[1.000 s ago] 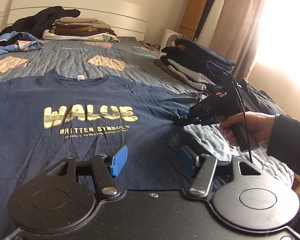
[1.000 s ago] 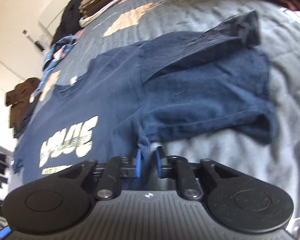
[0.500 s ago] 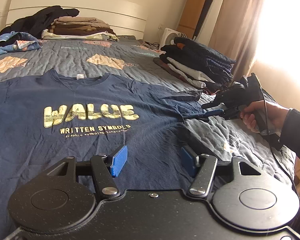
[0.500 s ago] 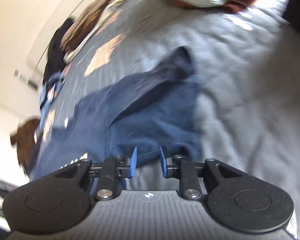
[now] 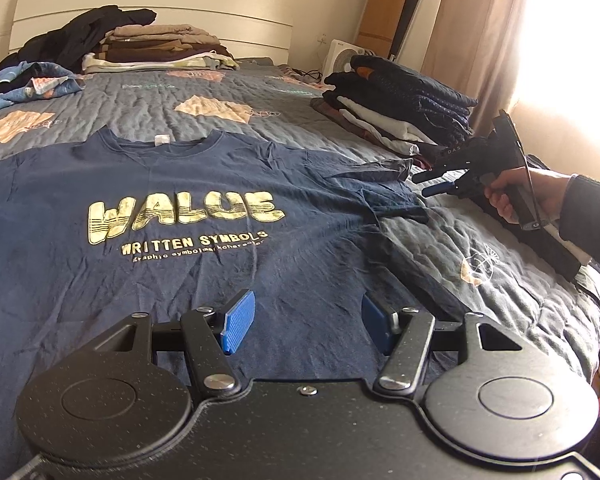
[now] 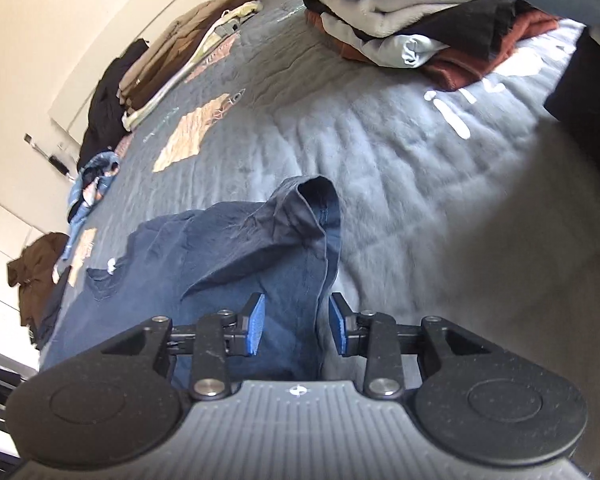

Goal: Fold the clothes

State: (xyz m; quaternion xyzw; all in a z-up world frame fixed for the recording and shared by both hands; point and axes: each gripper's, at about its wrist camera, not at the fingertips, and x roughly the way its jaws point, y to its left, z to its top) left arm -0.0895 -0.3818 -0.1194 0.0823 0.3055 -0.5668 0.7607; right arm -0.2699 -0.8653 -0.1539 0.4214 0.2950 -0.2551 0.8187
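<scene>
Left gripper (image 5: 306, 322): jaws apart, nothing between the blue pads, hovering over the lower front of the navy T-shirt (image 5: 148, 184). No contact with the cloth visible.

Right gripper (image 6: 297, 326): jaws opening. In the right wrist view the sleeve (image 6: 260, 248) hem runs through the gap, but the pads stand clear of the fabric on both sides, so no grip. In the left wrist view the same gripper (image 5: 428, 184) sits just off the sleeve tip (image 5: 384, 168), held by the person's right hand (image 5: 528, 196) in a dark cuff.

Shirt lies flat and face-up on the grey quilted bedspread (image 5: 480, 240), print "WALUE / WRITTEN SYMBOLS" readable, collar toward the headboard (image 5: 148, 12). The sleeve on the right gripper's side is stretched outward but rumpled, its end partly folded over.

Beyond: a folded stack of dark and white clothes (image 5: 400, 116) near that sleeve, not touching it. A brown and beige folded stack (image 5: 156, 48) by the headboard, loose dark garments (image 5: 80, 36) beside it, and a crumpled blue item (image 5: 32, 84) further left.
</scene>
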